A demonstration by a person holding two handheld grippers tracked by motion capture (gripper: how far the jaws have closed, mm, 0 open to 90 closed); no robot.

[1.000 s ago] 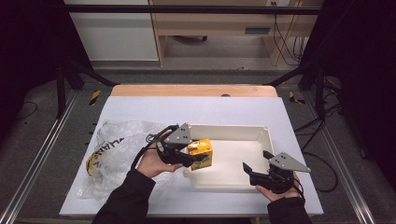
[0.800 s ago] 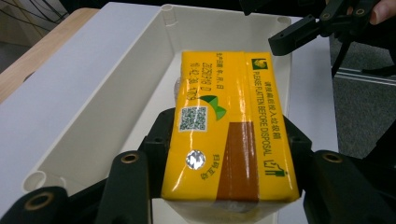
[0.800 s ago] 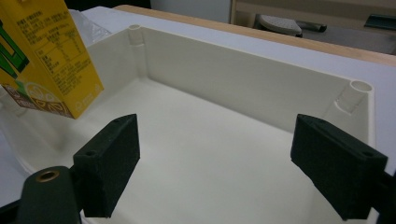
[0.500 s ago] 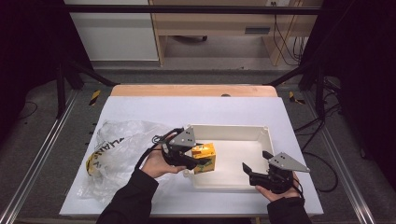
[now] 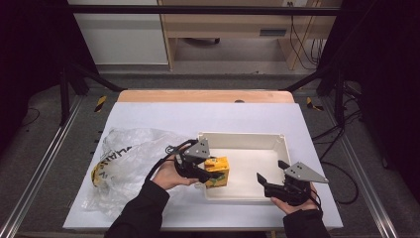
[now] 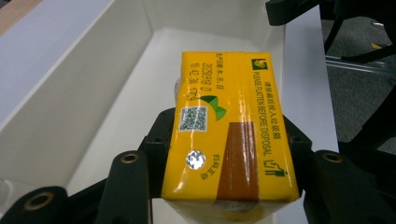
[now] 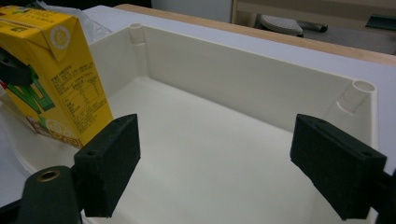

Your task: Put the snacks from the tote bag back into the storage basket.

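— Over the white tray [image 5: 285, 144], what has changed?

— The yellow drink carton [image 5: 217, 171] has travelled further in across the tray's left end within the last second; a second ago it was still crossing that end wall. The left gripper [image 5: 212, 174] pinches it by both sides, and in the left gripper view the carton [image 6: 224, 126] hangs over the tray floor [image 6: 140, 107], not yet set down. I judge the placing nearly done: lower, then let go.

— And the containers?

— The tray holds nothing yet apart from the carton above its left end; its floor [image 7: 210, 158] is bare. Left of the tray lies a crumpled clear plastic bag [image 5: 124, 163]; what is inside it I cannot tell.

— The other hand?

— The right gripper [image 5: 270, 182] waits at the tray's near right corner, jaws spread wide, gripping nothing.
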